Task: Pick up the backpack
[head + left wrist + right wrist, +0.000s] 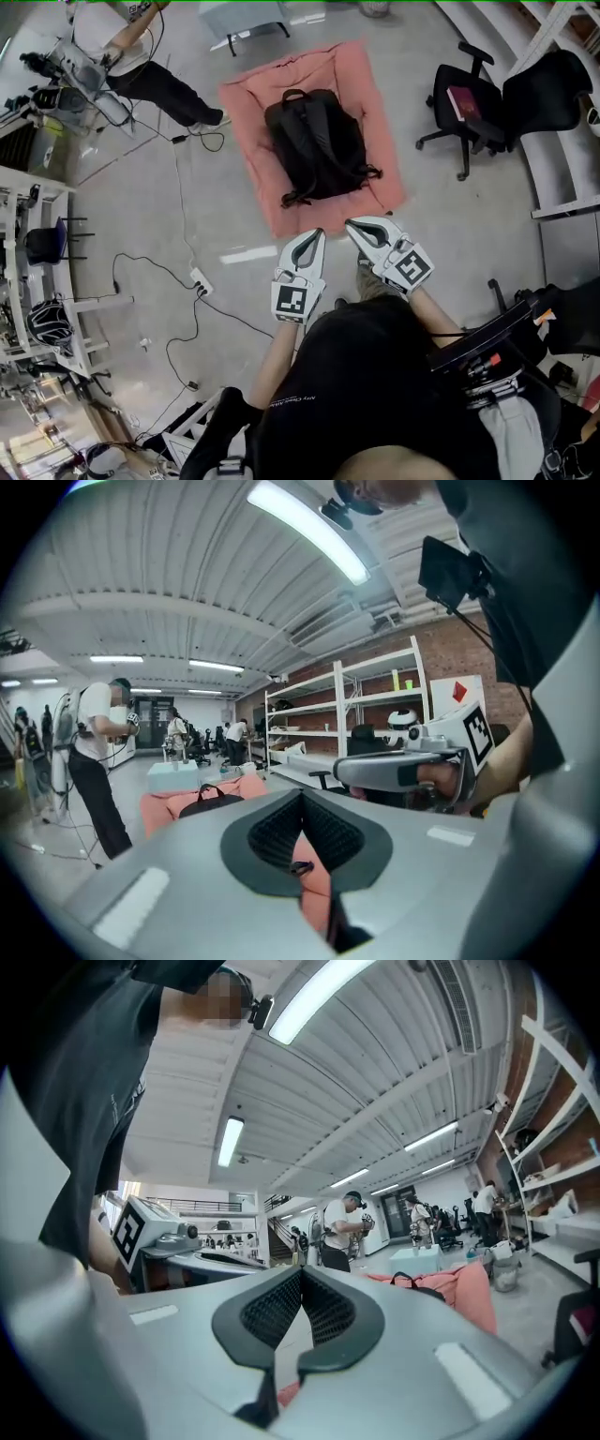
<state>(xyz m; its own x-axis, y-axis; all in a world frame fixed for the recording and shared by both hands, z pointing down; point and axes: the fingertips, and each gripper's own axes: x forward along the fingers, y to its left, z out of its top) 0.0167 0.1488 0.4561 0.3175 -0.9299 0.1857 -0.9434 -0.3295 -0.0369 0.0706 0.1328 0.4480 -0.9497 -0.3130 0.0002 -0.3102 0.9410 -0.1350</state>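
A black backpack point(317, 145) lies flat on a salmon-pink mat point(247, 103) on the floor, its top handle toward the far side. It also shows low in the left gripper view as the backpack point(211, 801), and in the right gripper view as the backpack point(427, 1288). My left gripper point(317, 232) hangs just short of the mat's near edge, jaws shut and empty. My right gripper point(352, 224) is beside it, also shut with nothing held. Both point toward the backpack and are apart from it.
A black office chair point(473, 103) stands right of the mat, beside white shelving point(562, 178). A power strip with cables point(199, 282) lies on the floor to the left. A person point(141, 66) with equipment stands at far left. White racks point(37, 272) line the left side.
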